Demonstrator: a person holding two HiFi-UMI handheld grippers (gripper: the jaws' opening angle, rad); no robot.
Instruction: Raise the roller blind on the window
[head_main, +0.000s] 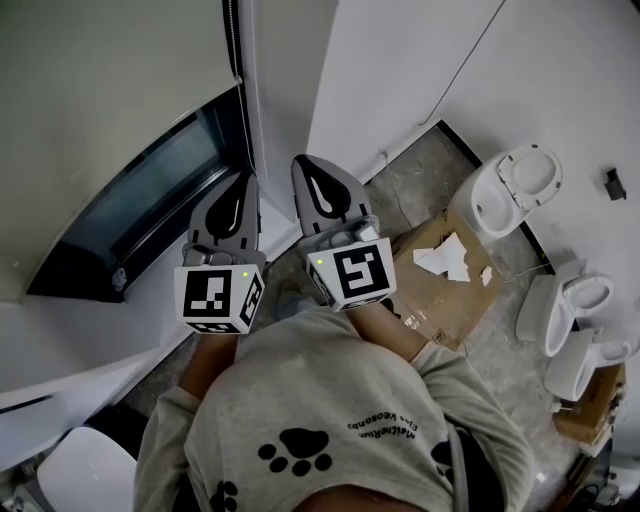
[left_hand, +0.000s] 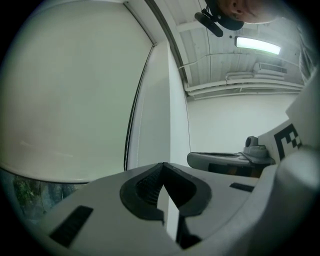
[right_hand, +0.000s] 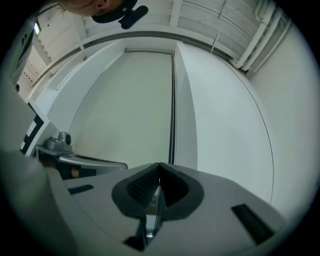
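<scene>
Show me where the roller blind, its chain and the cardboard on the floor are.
roller blind (right_hand: 130, 110): right gripper view, middle of the cloth.
chain (right_hand: 173, 110): right gripper view, midway down its length.
cardboard (head_main: 452, 305): head view, bare brown part.

Head view: we note even, diffuse light, bright on the white walls (head_main: 400, 60), with soft, shallow shadows on the floor (head_main: 420, 185). Window glass (head_main: 140, 205) reads dark. The bottom edge of the frame falls into shade.

Left gripper view: a ceiling light strip (left_hand: 257, 46) burns out to glare at upper right. The roller blind (left_hand: 70, 95) shows pale and flat.

Both gripper views bend straight lines strongly and go black at the corners. We find the jaws soft, close to the lens; the background is sharper.
</scene>
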